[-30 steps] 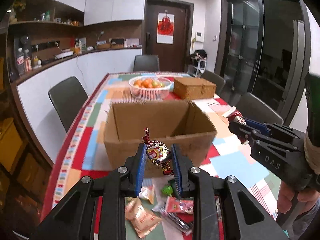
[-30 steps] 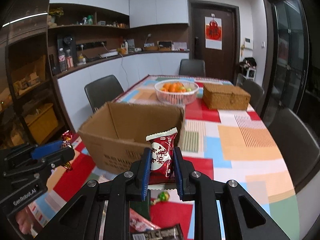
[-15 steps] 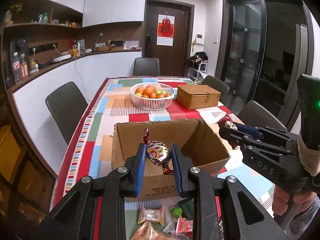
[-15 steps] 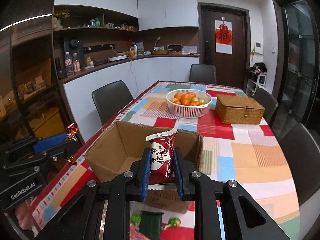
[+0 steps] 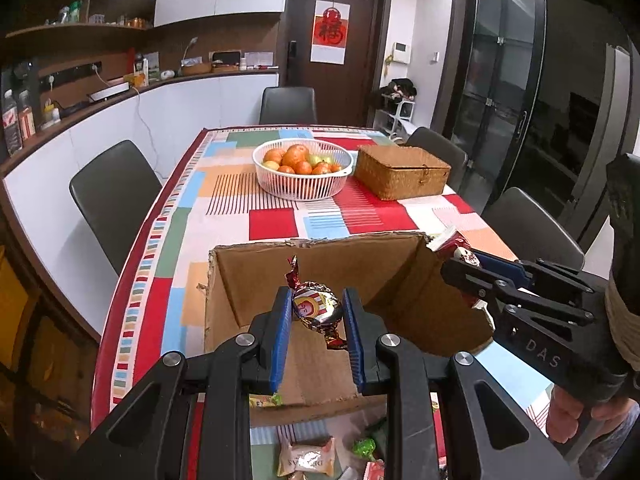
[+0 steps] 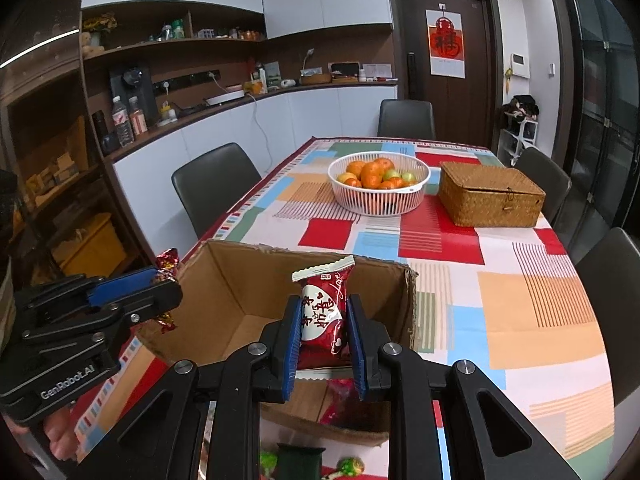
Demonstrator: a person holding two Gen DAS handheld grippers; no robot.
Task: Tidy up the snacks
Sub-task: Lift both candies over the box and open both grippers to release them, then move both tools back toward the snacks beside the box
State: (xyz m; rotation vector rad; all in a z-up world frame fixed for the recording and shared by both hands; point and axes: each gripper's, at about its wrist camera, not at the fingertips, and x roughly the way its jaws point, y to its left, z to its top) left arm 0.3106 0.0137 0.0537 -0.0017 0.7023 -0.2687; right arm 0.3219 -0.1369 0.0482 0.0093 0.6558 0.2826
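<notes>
An open cardboard box (image 5: pixel 320 252) stands on the table; it also shows in the right wrist view (image 6: pixel 240 280). My left gripper (image 5: pixel 316 308) is shut on a foil-wrapped candy (image 5: pixel 316 310) and holds it above the box's open top. My right gripper (image 6: pixel 324 316) is shut on a red snack packet (image 6: pixel 322 312) and holds it over the box's near edge. In the left wrist view the right gripper (image 5: pixel 460 264) sits at the box's right wall. In the right wrist view the left gripper (image 6: pixel 160 288) sits at the box's left corner.
A white basket of oranges (image 5: pixel 303 172) and a wicker box (image 5: pixel 402 172) stand further back on the patchwork tablecloth (image 5: pixel 272 224). Several loose snacks (image 5: pixel 306 456) lie in front of the box. Dark chairs (image 5: pixel 112 192) line the table's sides.
Both grippers have risen and moved forward over the box with their snacks still held. The box's inside now shows from above.
</notes>
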